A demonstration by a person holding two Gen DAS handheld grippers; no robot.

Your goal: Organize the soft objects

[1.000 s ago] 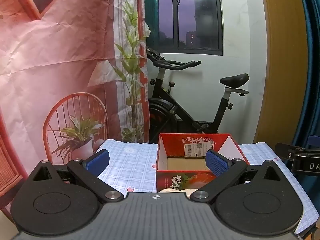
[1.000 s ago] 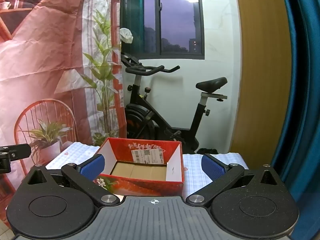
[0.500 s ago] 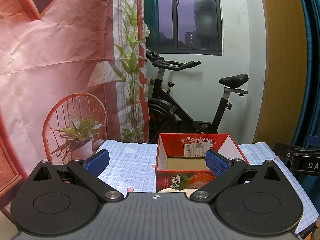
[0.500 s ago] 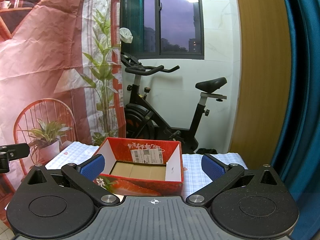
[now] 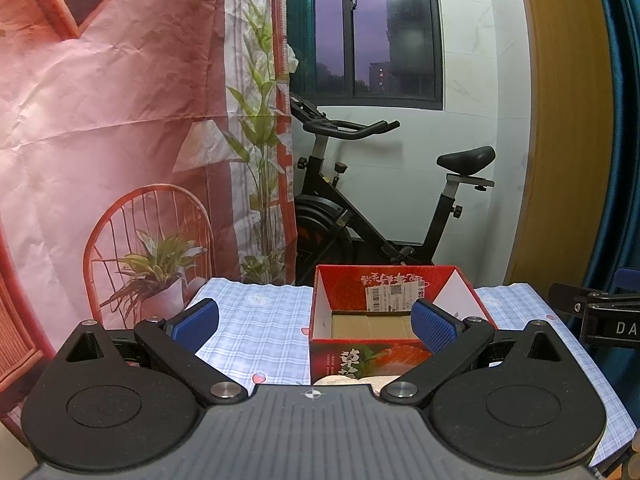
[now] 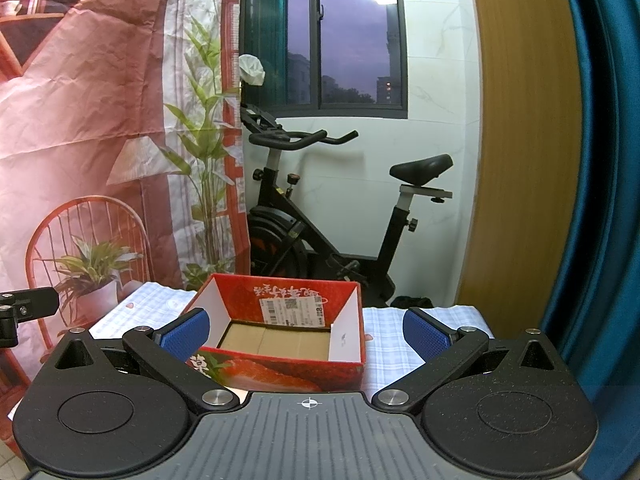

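Note:
A red cardboard box (image 5: 360, 356) with strawberry print stands open on the checked tablecloth (image 5: 256, 332); its brown floor is bare. My left gripper (image 5: 314, 322) hovers open in front of it, blue pads wide apart. A pale soft object (image 5: 340, 380) peeks out just below the box's front wall, mostly hidden by the gripper body. In the right wrist view the same box (image 6: 288, 372) sits ahead, and my right gripper (image 6: 306, 330) is open with nothing between its pads.
An exercise bike (image 5: 384, 208) stands behind the table by the window wall. A printed pink backdrop (image 5: 100, 120) hangs at the left, a blue curtain (image 6: 600, 160) at the right. The other gripper's black frame (image 5: 600, 320) shows at the right edge.

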